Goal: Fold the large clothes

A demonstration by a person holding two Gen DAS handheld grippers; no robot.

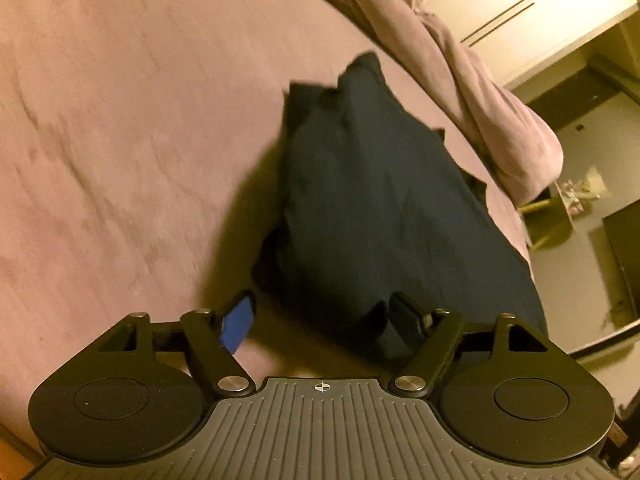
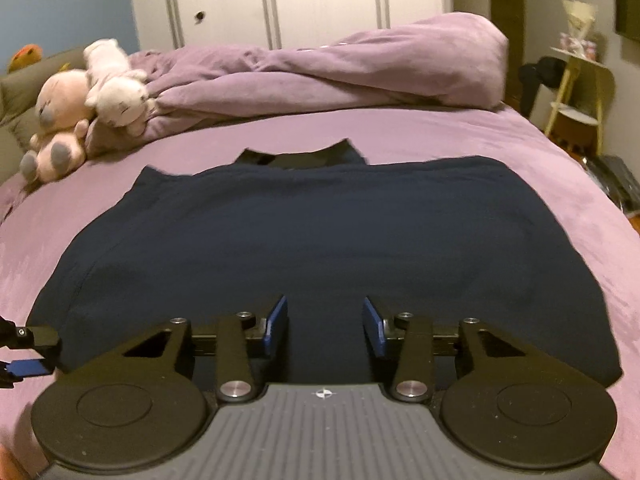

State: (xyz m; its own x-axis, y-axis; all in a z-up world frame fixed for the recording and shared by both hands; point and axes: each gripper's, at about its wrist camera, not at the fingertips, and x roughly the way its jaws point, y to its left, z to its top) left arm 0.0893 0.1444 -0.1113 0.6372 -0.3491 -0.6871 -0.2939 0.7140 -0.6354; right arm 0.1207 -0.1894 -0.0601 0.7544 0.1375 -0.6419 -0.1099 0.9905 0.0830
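- Two grippers sit at my near edge of the bed [image 2: 460, 136]; I can read no writing or brand anywhere.
- My left gripper [image 1: 324, 320] has its jaws spread, one pad at the hem of the dark blue garment [image 2: 304, 232], the other clear of it.
- My right gripper [image 2: 325, 326] has its jaws apart above the cloth, pinching nothing.
- That garment lies flat on the purple sheet.
- Beyond it a rumpled duvet [image 2: 340, 76] and two soft toys [image 2: 92, 96]; nothing blocks me.
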